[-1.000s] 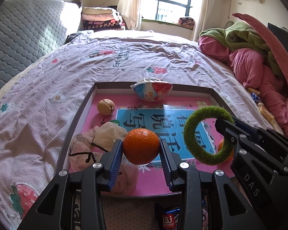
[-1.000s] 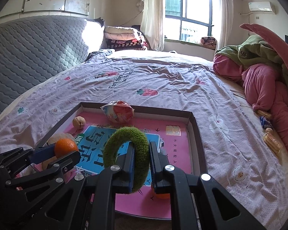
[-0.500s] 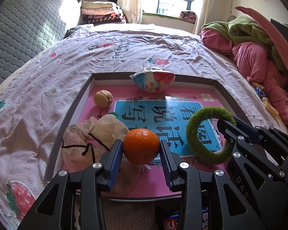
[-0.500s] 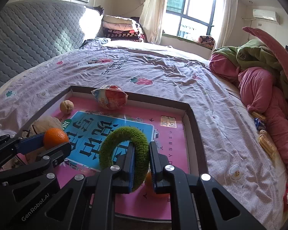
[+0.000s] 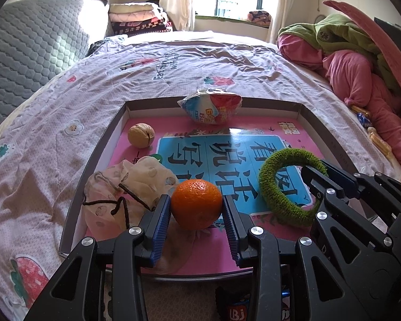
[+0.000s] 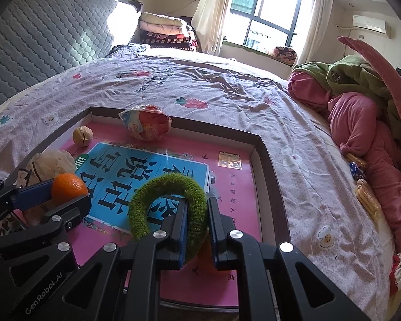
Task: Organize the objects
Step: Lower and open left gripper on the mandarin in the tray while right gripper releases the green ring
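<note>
My left gripper (image 5: 196,214) is shut on an orange (image 5: 196,203) and holds it over the near edge of a shallow pink tray (image 5: 294,109) on the bed. My right gripper (image 6: 196,226) is shut on a fuzzy green ring (image 6: 171,184), held upright over the tray's near right part. The ring (image 5: 278,184) and the right gripper (image 5: 318,176) show at the right of the left wrist view. The orange (image 6: 68,187) shows at the left of the right wrist view. A second orange object is partly hidden under the right gripper.
In the tray lie a walnut (image 5: 141,136), a crumpled snack bag (image 5: 209,107) at the far rim and a cloth drawstring pouch (image 5: 128,187) at the near left. Pink and green bedding (image 5: 361,61) is piled at the right. Wrapped snacks (image 6: 366,198) lie beside it.
Both grippers have moved forward and lower over the tray, still holding the orange and the green ring. The tray's contents have not moved.
</note>
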Demonstrator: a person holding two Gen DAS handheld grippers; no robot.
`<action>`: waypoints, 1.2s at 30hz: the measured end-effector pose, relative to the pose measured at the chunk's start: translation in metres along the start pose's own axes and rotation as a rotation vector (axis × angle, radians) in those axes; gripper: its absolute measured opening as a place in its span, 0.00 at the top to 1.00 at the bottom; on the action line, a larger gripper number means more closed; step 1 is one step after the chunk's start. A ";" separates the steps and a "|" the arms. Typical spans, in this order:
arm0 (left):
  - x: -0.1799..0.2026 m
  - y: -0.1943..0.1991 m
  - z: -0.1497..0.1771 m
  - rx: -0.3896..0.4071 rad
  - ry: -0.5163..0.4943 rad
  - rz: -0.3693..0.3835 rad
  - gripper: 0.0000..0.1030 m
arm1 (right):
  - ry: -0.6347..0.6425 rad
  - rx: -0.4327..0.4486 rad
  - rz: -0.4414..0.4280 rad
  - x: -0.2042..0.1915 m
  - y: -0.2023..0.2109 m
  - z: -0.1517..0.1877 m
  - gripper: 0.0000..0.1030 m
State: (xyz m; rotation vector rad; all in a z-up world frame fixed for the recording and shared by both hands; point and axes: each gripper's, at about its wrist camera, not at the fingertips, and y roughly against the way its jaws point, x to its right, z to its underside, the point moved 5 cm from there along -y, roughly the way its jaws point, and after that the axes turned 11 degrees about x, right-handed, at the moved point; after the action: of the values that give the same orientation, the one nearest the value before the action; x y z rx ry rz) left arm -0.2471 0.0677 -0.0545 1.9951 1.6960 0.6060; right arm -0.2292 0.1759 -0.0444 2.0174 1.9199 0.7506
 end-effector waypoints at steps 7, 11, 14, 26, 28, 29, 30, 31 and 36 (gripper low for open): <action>0.005 0.002 0.001 0.006 -0.044 -0.015 0.61 | 0.010 0.001 0.001 -0.001 -0.001 0.000 0.86; 0.005 0.003 0.002 0.003 -0.046 -0.012 0.61 | 0.008 0.000 -0.004 0.000 0.000 0.001 0.86; 0.005 0.003 0.002 0.003 -0.051 -0.011 0.61 | 0.009 0.003 -0.001 0.000 0.000 0.001 0.86; 0.004 0.004 0.004 -0.010 -0.059 0.017 0.60 | -0.009 0.011 -0.002 0.009 0.005 -0.002 0.75; 0.007 0.004 0.005 -0.015 -0.064 0.029 0.60 | -0.021 0.013 -0.004 0.011 0.006 -0.002 0.72; 0.007 0.004 0.006 -0.019 -0.060 0.039 0.60 | -0.026 0.015 -0.003 0.013 0.007 -0.002 0.71; 0.008 0.004 0.006 -0.021 -0.055 0.048 0.60 | -0.028 0.017 -0.002 0.014 0.008 -0.002 0.70; 0.008 0.005 0.006 -0.021 -0.051 0.053 0.59 | -0.031 0.020 0.000 0.016 0.009 -0.003 0.70; 0.009 0.005 0.006 -0.027 -0.029 0.081 0.50 | -0.049 0.034 0.005 0.021 0.014 -0.006 0.68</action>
State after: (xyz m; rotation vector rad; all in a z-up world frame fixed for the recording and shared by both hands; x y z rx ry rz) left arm -0.2377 0.0759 -0.0558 2.0525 1.5881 0.6213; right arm -0.2209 0.1941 -0.0281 2.0414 1.9137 0.6670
